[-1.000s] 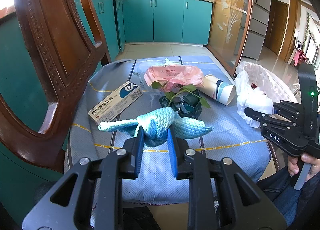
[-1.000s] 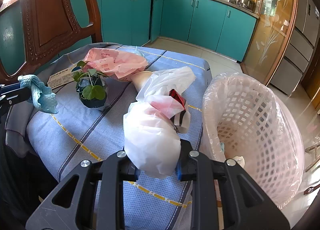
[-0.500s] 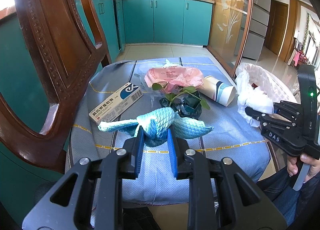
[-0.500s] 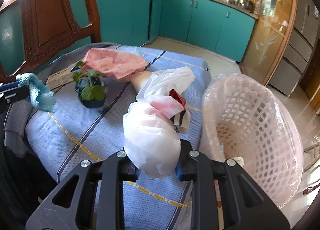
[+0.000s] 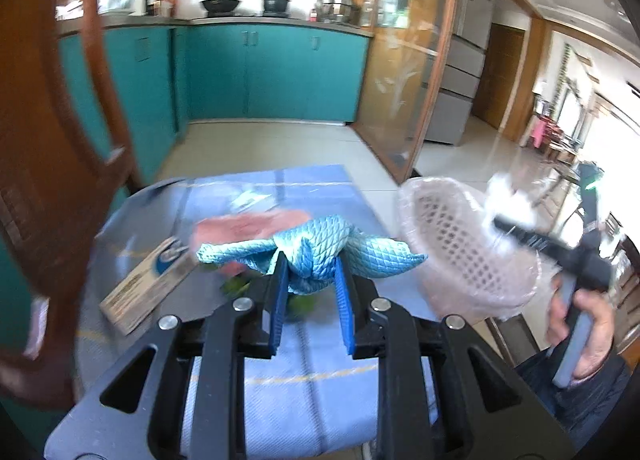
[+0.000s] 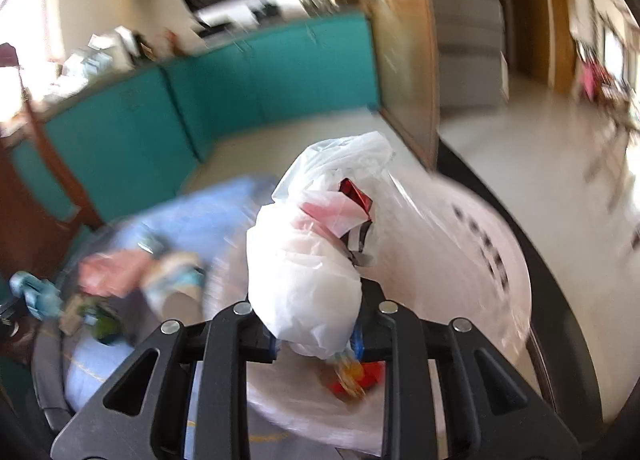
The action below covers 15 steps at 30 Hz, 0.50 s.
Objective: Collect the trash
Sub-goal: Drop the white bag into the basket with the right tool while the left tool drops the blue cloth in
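We hold a gripper in each hand over a table covered with a blue striped cloth (image 5: pixel 304 388). Our left gripper (image 5: pixel 310 284) pinches a crumpled turquoise rag (image 5: pixel 316 250) between its blue pads, and the rag's two loose ends stick out to either side of the fingers, clear of the cloth below. Behind the rag a pink wrapper (image 5: pixel 248 226) lies on the table, and to its left a long medicine box (image 5: pixel 148 288) rests flat near the table's edge. Something green sits just under the rag, too blurred for us to name. A dark wooden chair back (image 5: pixel 44 164) fills the left side of that view.

Our right gripper (image 6: pixel 316 330) is clamped on a white plastic bag (image 6: pixel 308 272) stuffed with rubbish; a red and black scrap (image 6: pixel 356 196) shows through the bag's open top. The bag hangs above the mouth of a white lattice basket (image 6: pixel 480 244) lined with clear film, which stands just beside the table's right edge. Some red and yellow bits (image 6: pixel 352 378) lie in the bottom of the basket, below the gripper. From the left camera we see the same basket (image 5: pixel 460 248) with the right gripper (image 5: pixel 516 228) over its far rim, and our right hand (image 5: pixel 580 328) around the handle. The right view is heavily smeared, so the table items there are only vague shapes.
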Each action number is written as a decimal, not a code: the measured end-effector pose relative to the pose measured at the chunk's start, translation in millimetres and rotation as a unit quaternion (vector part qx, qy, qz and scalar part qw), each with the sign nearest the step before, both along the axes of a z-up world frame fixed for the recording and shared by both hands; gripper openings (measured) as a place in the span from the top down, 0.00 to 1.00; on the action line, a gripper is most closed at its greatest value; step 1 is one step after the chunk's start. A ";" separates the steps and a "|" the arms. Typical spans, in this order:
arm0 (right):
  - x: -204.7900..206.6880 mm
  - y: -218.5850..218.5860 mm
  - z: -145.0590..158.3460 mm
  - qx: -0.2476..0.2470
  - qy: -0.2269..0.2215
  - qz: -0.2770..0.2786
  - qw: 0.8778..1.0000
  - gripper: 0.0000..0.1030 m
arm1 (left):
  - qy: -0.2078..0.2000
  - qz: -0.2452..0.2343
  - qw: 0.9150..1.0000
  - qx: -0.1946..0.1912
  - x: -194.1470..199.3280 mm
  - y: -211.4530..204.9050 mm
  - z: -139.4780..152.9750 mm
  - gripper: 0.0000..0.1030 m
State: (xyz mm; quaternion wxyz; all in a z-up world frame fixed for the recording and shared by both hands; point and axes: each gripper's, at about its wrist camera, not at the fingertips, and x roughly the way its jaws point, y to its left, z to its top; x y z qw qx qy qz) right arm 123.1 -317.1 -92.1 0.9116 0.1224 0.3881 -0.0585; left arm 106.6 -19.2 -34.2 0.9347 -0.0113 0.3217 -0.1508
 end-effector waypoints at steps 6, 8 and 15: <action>-4.5 -25.0 -4.7 0.025 0.006 -0.026 0.999 0.36 | -0.001 -0.068 0.998 -0.012 28.0 -63.4 0.7 0.77; -11.8 -35.5 1.3 0.034 -0.015 -0.041 0.998 0.25 | 0.004 -0.089 0.996 -0.017 36.2 -82.4 -0.8 0.77; -39.4 -70.2 19.2 0.093 -0.099 -0.136 0.981 0.23 | 0.023 -0.169 0.985 -0.003 55.4 -156.5 -22.2 0.51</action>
